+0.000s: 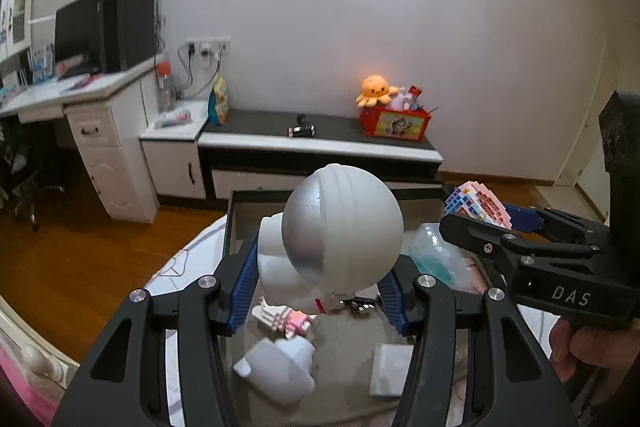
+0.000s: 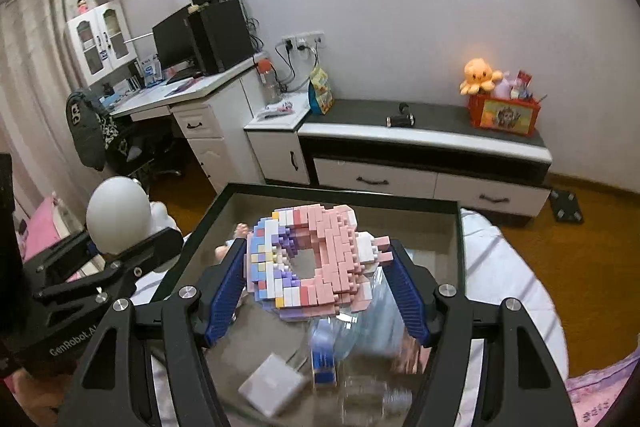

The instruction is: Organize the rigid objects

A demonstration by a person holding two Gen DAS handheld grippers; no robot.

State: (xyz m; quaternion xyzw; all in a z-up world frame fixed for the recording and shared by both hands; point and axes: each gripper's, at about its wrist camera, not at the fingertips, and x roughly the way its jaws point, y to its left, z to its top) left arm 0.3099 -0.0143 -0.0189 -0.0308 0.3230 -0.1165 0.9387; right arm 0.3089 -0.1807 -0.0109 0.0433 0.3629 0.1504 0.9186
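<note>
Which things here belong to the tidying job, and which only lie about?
Job: white astronaut figure in left gripper; pastel brick donut in right gripper; black-rimmed box.
Lying about: orange octopus plush; red toy bin; snack bag.

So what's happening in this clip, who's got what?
A person works with two handheld grippers over a dark-framed tray. The left gripper is clamped on a white astronaut figure with a silver visor; the right gripper grips a pink and purple brick-built donut. Both are held above the tray, where a small white box and other bits lie.
</note>
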